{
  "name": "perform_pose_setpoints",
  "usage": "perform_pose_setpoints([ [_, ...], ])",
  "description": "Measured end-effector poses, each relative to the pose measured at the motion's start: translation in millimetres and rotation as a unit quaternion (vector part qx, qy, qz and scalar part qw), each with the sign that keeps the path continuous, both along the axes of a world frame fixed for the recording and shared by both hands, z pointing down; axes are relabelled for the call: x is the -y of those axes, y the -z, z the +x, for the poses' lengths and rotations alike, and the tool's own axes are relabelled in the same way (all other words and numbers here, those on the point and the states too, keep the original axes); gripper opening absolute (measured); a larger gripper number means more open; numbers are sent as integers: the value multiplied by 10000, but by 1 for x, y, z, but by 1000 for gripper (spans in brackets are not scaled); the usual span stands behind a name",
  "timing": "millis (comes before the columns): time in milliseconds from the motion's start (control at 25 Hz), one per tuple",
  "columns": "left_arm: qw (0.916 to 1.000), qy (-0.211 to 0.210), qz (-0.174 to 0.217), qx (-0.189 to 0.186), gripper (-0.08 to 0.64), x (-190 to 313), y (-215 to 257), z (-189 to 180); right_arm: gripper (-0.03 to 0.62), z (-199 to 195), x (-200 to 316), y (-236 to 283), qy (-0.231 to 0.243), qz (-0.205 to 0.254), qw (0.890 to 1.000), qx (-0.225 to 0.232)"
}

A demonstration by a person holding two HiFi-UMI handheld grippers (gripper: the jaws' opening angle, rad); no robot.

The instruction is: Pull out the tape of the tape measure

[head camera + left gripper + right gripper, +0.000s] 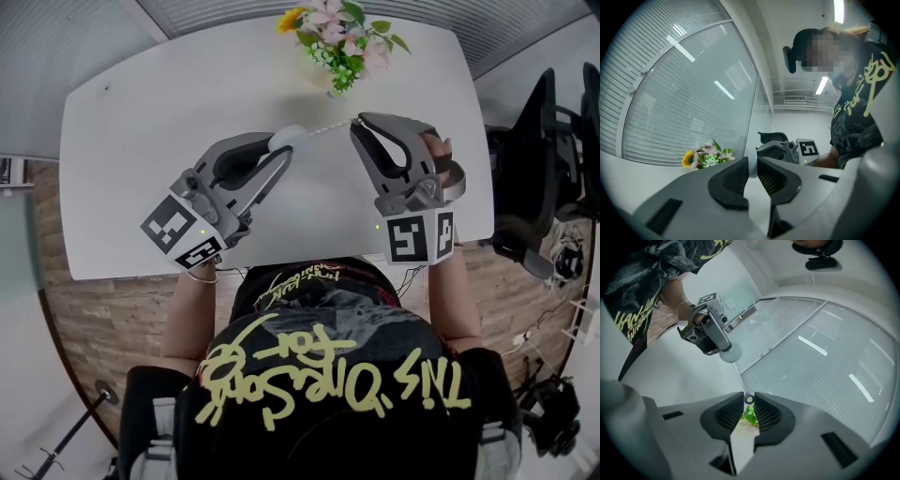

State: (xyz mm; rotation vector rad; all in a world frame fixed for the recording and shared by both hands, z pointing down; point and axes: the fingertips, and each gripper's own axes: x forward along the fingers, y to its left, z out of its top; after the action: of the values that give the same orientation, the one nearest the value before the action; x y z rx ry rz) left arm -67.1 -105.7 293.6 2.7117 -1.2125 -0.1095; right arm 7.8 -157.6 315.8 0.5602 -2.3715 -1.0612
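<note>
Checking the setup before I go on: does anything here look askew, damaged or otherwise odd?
Nothing stands out. The left tool pinches the round white tape measure, and its tape runs in a straight line to the right tool, which pinches its end. The flowers stand upright on the table.

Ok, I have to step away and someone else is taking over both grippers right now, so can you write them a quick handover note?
The left gripper is shut on the round white tape measure case, over the table.
The right gripper is shut on the ring at the tape's end.
Done: a short length of tape is out, stretched between the two grippers, near the flowers.
Left: probably draw the grippers further apart to pull out more tape.
</note>
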Motion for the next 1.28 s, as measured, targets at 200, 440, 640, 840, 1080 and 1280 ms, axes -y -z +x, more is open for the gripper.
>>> perform_pose_setpoints([
  [200,10000,51,53,47,57,-2,3,2,72,12,7,4,-132,73,9999,43],
  [440,9999,97,64,107,57,-3,4,4,72,23,12,2,-236,105,9997,35],
  [640,9998,136,83,134,57,-3,5,4,72,30,16,1,-296,159,9994,-6],
  [840,9997,182,93,157,57,-2,5,3,72,39,26,2,-424,193,9989,8],
  [1080,9995,250,120,180,57,-1,8,0,72,45,35,5,-464,189,9987,65],
  [1280,9992,335,131,195,57,-2,11,-5,72,50,44,7,-501,252,9984,70],
])
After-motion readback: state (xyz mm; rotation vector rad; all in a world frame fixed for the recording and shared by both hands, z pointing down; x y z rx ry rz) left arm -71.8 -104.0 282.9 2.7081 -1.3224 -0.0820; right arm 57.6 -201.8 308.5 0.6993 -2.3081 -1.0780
